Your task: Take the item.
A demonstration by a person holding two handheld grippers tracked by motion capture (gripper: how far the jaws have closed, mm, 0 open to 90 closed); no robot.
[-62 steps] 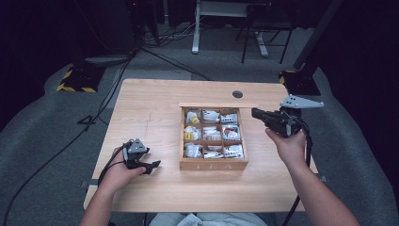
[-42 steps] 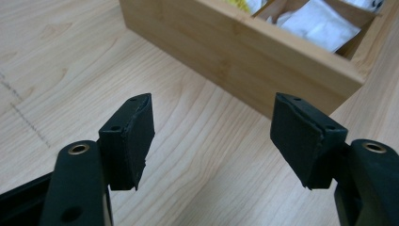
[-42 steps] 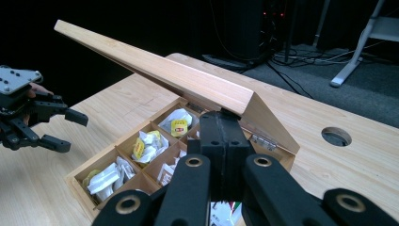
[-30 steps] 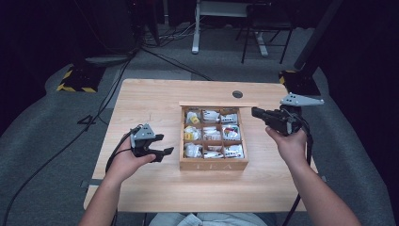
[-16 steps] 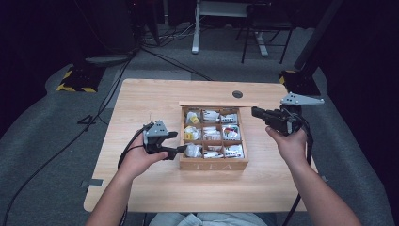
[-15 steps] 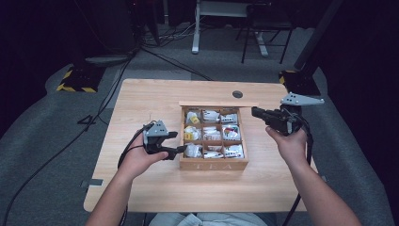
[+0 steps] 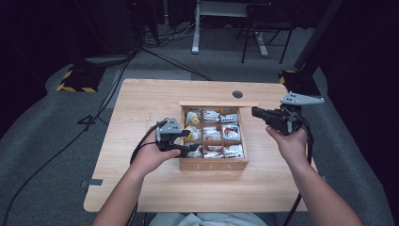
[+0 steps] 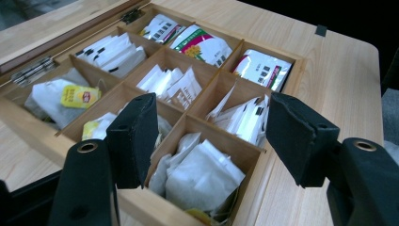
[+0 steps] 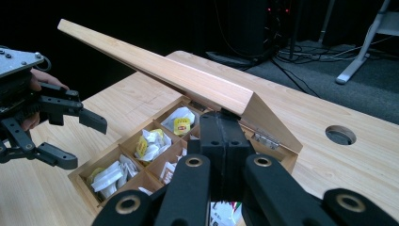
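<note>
The left gripper (image 7: 187, 142) hung wide open and empty over the box (image 7: 214, 164), seemingly about to pick a teabag (image 8: 200, 175), while the right gripper (image 9: 220, 141) sat closed, empty.

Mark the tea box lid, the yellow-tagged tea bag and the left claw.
tea box lid (image 9: 188, 77), right gripper view, its raised wooden panel.
yellow-tagged tea bag (image 8: 81, 96), left gripper view, its yellow tag.
left claw (image 8: 209, 134), left gripper view, midway between fingertips.

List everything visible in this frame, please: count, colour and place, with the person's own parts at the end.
Table: one, light wood, centre.
Tea box: one, wooden, nine compartments, lid open.
Tea bags: many, mostly white, some yellow-tagged, in the compartments.
Cable hole: one, dark, far table edge.
Floor cables: several, black, beyond the table.
Left tool: black, open, over the box's left edge.
Right tool: black, shut, at the box's right far corner.
</note>
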